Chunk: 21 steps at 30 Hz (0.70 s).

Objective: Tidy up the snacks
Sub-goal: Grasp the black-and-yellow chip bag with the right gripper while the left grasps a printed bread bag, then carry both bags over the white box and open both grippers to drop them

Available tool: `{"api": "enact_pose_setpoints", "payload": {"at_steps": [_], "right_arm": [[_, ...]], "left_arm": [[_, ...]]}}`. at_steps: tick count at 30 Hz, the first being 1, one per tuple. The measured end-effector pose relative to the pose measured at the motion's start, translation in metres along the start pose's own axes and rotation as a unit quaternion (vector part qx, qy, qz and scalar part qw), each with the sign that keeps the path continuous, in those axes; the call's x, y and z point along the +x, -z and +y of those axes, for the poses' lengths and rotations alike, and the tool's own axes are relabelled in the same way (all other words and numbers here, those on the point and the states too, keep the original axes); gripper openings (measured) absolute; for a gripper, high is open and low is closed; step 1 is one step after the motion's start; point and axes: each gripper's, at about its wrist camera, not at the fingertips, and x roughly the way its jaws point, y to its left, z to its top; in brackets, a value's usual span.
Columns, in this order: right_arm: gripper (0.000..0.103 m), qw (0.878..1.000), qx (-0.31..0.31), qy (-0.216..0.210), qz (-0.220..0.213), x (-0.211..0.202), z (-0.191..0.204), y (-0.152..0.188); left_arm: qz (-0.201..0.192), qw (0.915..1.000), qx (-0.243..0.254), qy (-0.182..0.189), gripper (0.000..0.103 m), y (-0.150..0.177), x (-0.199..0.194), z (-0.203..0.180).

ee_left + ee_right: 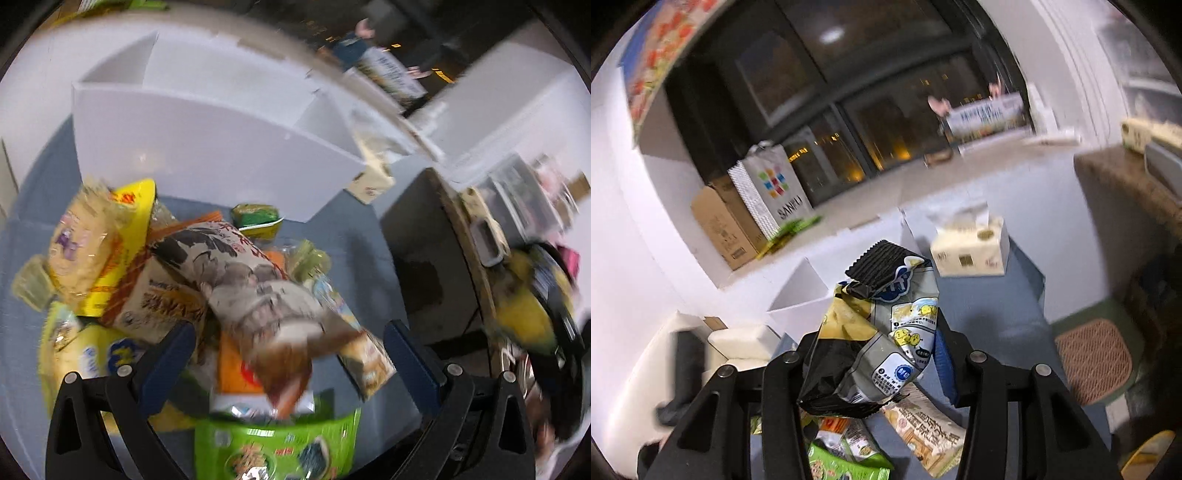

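Note:
A pile of snack packs lies on a blue cloth in the left wrist view. It includes a beige bag with an ink drawing [251, 280], a yellow pack [136, 206], an orange pack [236, 373] and a green bag [280, 446]. My left gripper [288, 332] hangs open over the pile, its blue pads on either side of the beige bag, apart from it. Behind the pile stands a white divided box [207, 147]. My right gripper [877, 343] is shut on a black and silver snack bag [886, 332], held up above the cloth. The white divided box [801, 291] is behind it.
A tissue box [967, 251] sits on the cloth past the held bag. A paper bag [772, 192] and a cardboard box [720, 229] stand on the window ledge. A dark cabinet [424, 258] is at the right and a woven mat [1093, 362] lies on the floor.

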Motion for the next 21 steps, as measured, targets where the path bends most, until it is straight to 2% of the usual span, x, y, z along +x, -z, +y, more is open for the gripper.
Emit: {"api": "enact_pose_setpoints", "payload": {"at_steps": [3, 4, 6, 7, 8, 12, 14, 16, 18, 21], "right_arm": [[0.051, 1.0, -0.009, -0.011, -0.016, -0.018, 0.005, 0.005], [0.051, 1.0, -0.006, -0.015, -0.021, -0.023, 0.006, 0.005], [0.051, 0.999, -0.011, -0.02, -0.028, -0.03, 0.01, 0.007], [0.051, 0.999, -0.017, -0.019, -0.03, -0.033, 0.012, 0.009], [0.051, 0.999, -0.03, -0.022, -0.036, -0.036, 0.015, 0.01], [0.051, 0.998, -0.04, -0.03, -0.033, -0.042, 0.018, 0.02], [0.051, 0.998, -0.037, -0.032, -0.031, -0.044, 0.018, 0.024], [0.051, 0.998, -0.036, -0.035, -0.028, -0.044, 0.018, 0.027], [0.051, 0.998, -0.039, -0.037, -0.025, -0.043, 0.02, 0.031], [0.051, 0.998, -0.045, -0.04, -0.018, -0.037, 0.026, 0.034]], "left_arm": [[0.031, 0.9981, -0.053, -0.01, 0.102, -0.012, 0.027, 0.011], [0.042, 0.9971, -0.06, -0.02, 0.098, -0.015, 0.036, 0.013], [0.047, 0.9969, -0.057, -0.03, 0.078, -0.018, 0.047, 0.015], [0.046, 0.9968, -0.057, -0.034, 0.061, -0.017, 0.048, 0.016], [0.041, 0.997, -0.056, -0.033, 0.05, -0.016, 0.048, 0.017], [0.011, 0.9995, -0.029, -0.011, 0.045, -0.004, 0.04, 0.019], [-0.015, 0.9998, 0.011, -0.006, 0.045, 0.008, 0.024, 0.014], [-0.044, 0.9971, 0.054, -0.028, 0.045, 0.022, 0.009, 0.008], [-0.068, 0.9943, 0.079, -0.023, 0.045, 0.03, -0.008, 0.005], [-0.117, 0.9851, 0.123, -0.03, 0.045, 0.039, -0.039, 0.0]]}}
